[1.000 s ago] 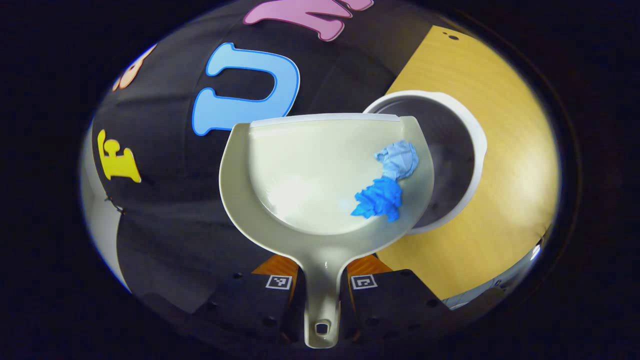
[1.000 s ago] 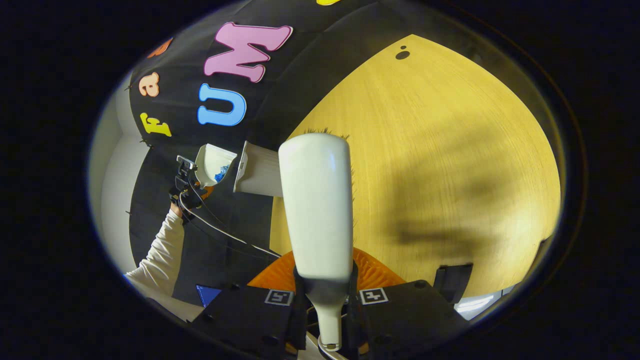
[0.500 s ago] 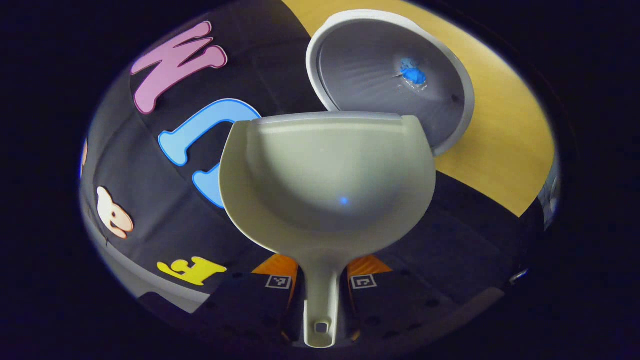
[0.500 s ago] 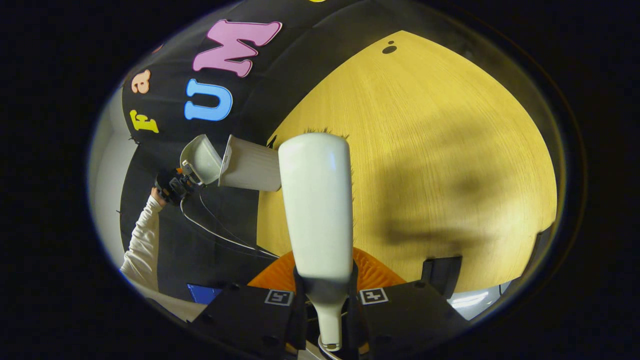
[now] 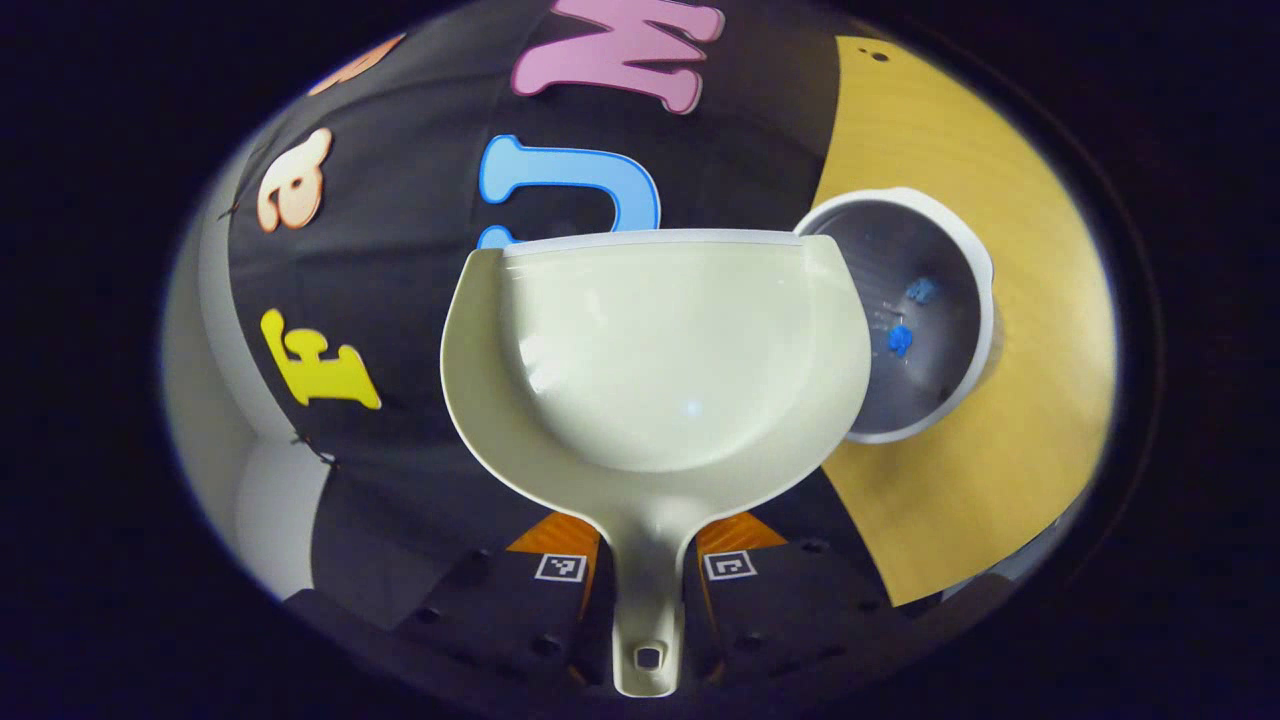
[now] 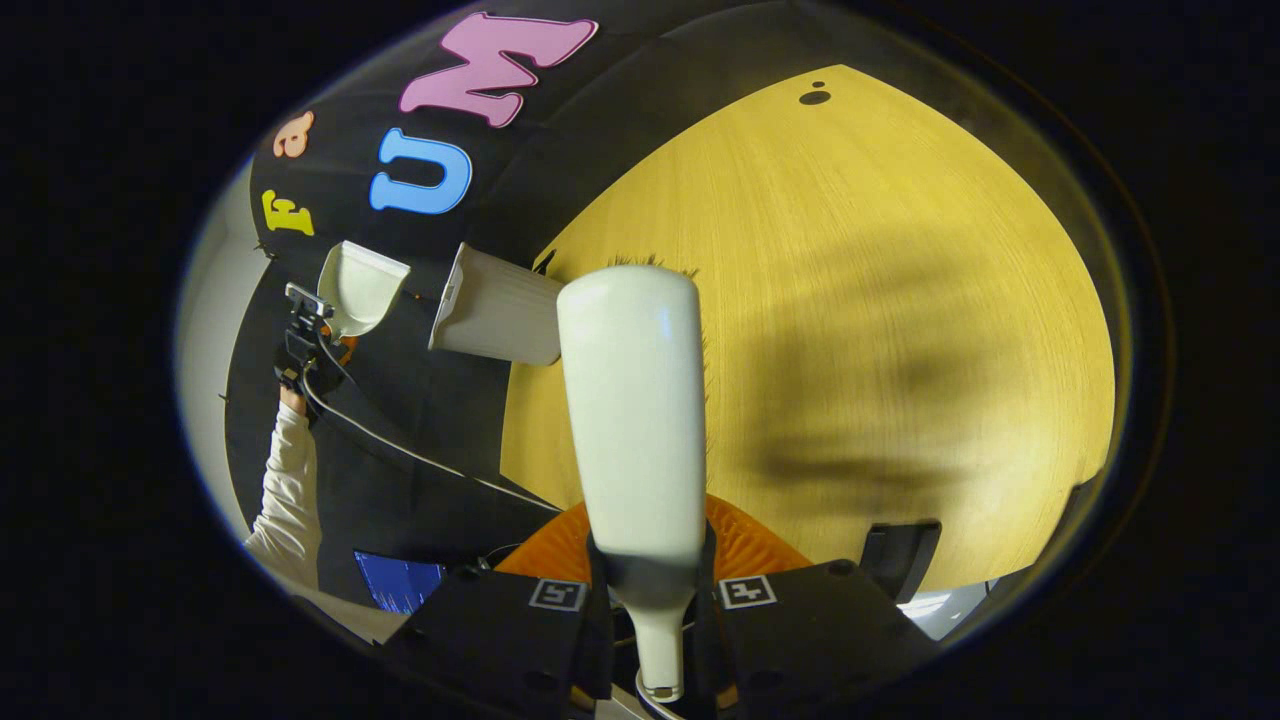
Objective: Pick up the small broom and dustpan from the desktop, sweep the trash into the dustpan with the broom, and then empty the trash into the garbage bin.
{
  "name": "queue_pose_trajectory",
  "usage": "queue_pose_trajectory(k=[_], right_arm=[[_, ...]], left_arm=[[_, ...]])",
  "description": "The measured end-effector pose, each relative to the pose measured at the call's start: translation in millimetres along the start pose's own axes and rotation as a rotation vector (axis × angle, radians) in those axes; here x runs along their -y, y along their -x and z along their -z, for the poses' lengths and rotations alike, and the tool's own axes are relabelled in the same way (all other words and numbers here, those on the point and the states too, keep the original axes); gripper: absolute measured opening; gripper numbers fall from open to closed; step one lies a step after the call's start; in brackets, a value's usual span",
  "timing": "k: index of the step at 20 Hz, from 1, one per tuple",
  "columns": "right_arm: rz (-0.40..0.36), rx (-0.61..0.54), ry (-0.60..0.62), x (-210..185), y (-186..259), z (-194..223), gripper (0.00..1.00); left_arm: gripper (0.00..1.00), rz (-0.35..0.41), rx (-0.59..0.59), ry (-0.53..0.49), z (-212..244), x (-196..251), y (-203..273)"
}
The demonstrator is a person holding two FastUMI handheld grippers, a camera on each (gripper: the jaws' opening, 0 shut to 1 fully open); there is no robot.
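My left gripper (image 5: 645,585) is shut on the handle of the cream dustpan (image 5: 655,350), whose scoop is bare inside. Behind its right edge stands the white garbage bin (image 5: 975,260), with blue trash scraps (image 5: 902,338) lying at its bottom. My right gripper (image 6: 655,610) is shut on the handle of the small white broom (image 6: 630,400), whose dark bristles (image 6: 650,262) point out over the wooden desktop (image 6: 880,300). In the right gripper view the dustpan (image 6: 358,285) hangs in the air left of the bin (image 6: 495,310), held by the other gripper (image 6: 305,340) and a white-sleeved arm (image 6: 285,490).
The bin sits at the desktop's edge (image 5: 1000,480) next to the black booth wall. A black cable (image 6: 420,460) runs from the far gripper down toward my right gripper. A shadow lies across the middle of the desktop.
The dustpan tipped over the bin and the blue trash slid out into it. The pan has since swung back level and drawn away to the bin's left. The broom stayed still.
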State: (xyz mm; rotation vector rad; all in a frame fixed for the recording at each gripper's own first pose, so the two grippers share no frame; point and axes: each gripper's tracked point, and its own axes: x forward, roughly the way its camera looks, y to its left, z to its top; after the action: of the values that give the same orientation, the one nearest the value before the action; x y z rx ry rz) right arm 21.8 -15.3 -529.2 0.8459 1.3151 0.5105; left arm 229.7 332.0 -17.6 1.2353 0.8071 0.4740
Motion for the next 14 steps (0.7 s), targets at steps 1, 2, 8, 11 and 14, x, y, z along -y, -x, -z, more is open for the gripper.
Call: queue_pose_trajectory(k=[1, 2, 8, 11, 14], right_arm=[[-0.003, -0.002, 0.007, -5, -3, -1, 0.34], [-0.003, -0.005, 0.012, -9, -7, -3, 0.34], [-0.003, -0.029, 0.046, -32, -29, -15, 0.34], [0.043, -0.022, 0.059, -33, -37, -23, 0.34], [0.096, -0.011, 0.059, -24, -41, -27, 0.34]], left_arm=[[0.27, 0.034, 0.021, 0.096, -7, 6, 3], [0.27, 0.073, 0.038, 0.195, -13, 8, 7], [0.27, 0.398, 0.087, 0.504, -83, 68, 54], [0.26, 0.561, 0.075, 0.633, -110, 122, 94], [0.27, 0.713, 0.039, 0.687, -123, 180, 129]])
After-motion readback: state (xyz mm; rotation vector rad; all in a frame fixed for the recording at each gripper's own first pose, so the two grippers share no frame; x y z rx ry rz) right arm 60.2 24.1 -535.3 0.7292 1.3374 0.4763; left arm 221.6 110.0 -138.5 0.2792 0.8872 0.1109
